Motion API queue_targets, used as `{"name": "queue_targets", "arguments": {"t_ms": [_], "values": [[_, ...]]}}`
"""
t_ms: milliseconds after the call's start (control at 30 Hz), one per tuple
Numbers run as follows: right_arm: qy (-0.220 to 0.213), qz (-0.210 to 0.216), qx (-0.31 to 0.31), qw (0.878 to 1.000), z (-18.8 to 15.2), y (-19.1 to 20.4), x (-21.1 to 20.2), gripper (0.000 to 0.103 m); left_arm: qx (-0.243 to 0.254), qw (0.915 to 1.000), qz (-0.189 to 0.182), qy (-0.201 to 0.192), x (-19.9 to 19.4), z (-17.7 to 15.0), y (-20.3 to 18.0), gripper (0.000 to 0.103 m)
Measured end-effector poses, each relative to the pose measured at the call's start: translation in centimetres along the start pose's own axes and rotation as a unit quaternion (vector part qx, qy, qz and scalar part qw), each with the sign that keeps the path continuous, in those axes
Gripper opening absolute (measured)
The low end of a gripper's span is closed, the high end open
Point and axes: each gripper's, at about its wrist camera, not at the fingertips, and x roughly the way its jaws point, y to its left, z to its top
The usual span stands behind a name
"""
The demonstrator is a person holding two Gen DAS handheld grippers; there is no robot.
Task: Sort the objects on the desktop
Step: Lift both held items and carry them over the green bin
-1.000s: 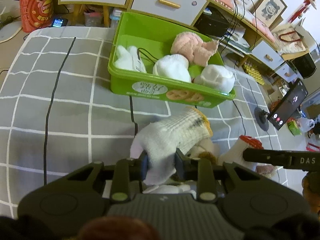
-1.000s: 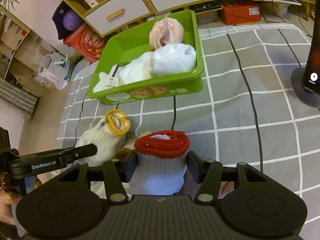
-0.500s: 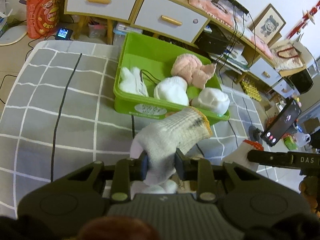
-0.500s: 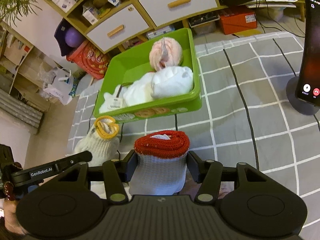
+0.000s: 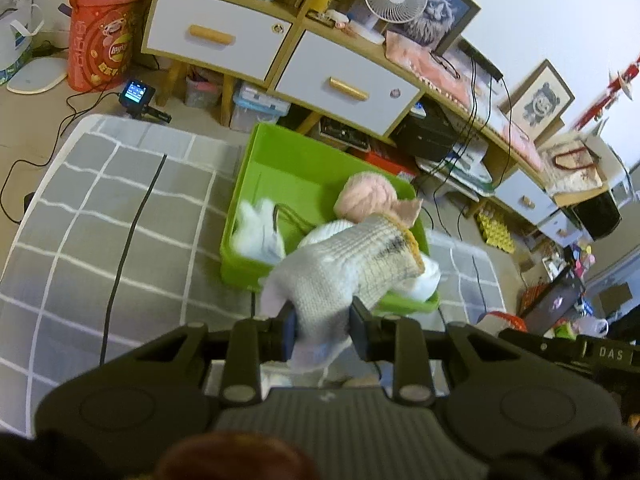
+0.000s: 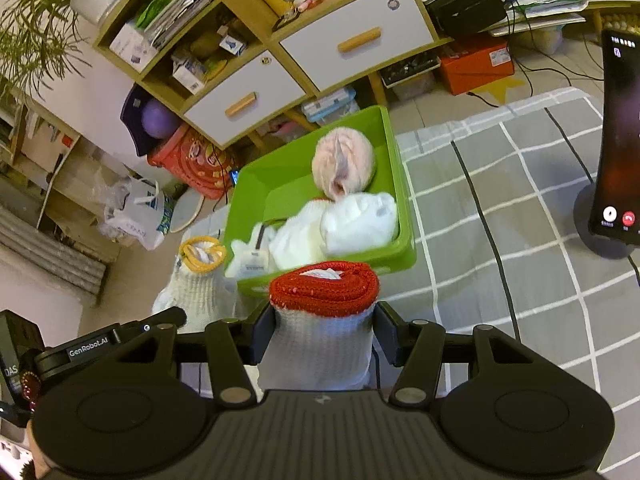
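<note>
gripping socks: left gripper (image 5: 322,330) yellow-cuffed sock (image 5: 348,272), right gripper (image 6: 322,336) red-cuffed sock (image 6: 324,312).

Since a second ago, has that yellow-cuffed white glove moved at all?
Yes. The yellow-cuffed glove, clamped in the left hand-held gripper, rose off the grey checked cloth and now overlaps the green bin.

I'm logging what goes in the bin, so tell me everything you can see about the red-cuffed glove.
The red-cuffed glove is a knitted work glove, whitish-grey with a thick rolled red cuff. The right gripper is shut on its body, one pad pressing each side, cuff pointing away from the camera. It hangs in front of the green bin, above the checked cloth; its fingers are hidden.
</note>
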Motion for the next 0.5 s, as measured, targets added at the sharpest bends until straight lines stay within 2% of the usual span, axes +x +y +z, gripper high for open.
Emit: {"name": "queue_targets", "arguments": {"t_ms": [233, 500], "values": [[-0.014, 0.019, 0.002, 1.0, 2.5, 1.2, 0.4, 0.055, -0.011, 0.9997, 0.015, -0.014, 0.9, 2.3, -0.5, 0.026], [-0.036, 0.046, -0.014, 0.998, 5.4, 3.1, 2.7, 0.055, -0.04, 0.9985, 0.022, -0.032, 2.7, 5.0, -0.3, 0.026]]}}
